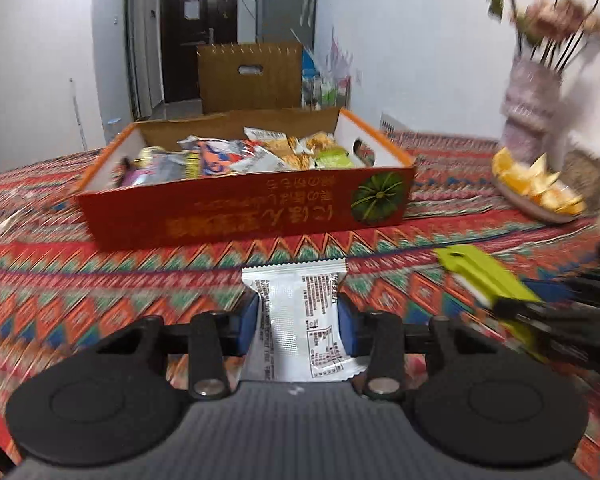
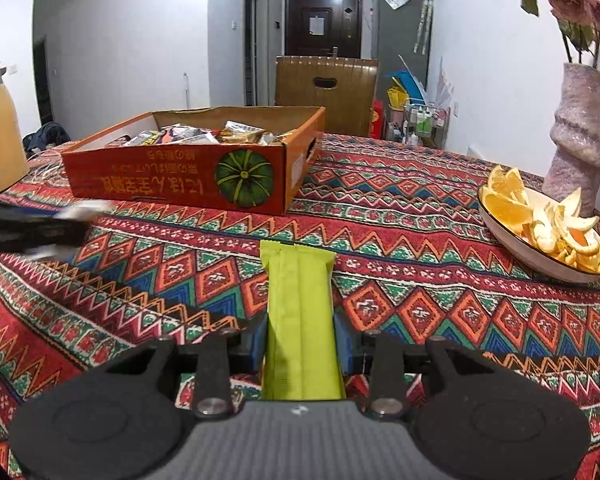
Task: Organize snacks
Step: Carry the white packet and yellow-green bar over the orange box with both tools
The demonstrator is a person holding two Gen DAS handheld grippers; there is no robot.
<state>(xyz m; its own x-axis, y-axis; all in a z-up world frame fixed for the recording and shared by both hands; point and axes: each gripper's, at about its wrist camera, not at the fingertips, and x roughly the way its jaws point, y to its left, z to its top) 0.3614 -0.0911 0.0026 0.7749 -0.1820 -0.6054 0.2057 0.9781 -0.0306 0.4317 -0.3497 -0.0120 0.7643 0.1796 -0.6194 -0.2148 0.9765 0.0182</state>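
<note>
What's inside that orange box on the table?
The box holds a loose pile of snack packets: silver, orange and white, golden and green wrappers show on top. Whatever lies beneath them, and the box floor, is covered.

Left gripper angled downward, blue pads pinching a packet; right gripper likewise tilted down, clamped on another

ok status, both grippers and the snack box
Left gripper shut on silver packet. Right gripper shut on green packet. Snack box ahead, nothing between.
</note>
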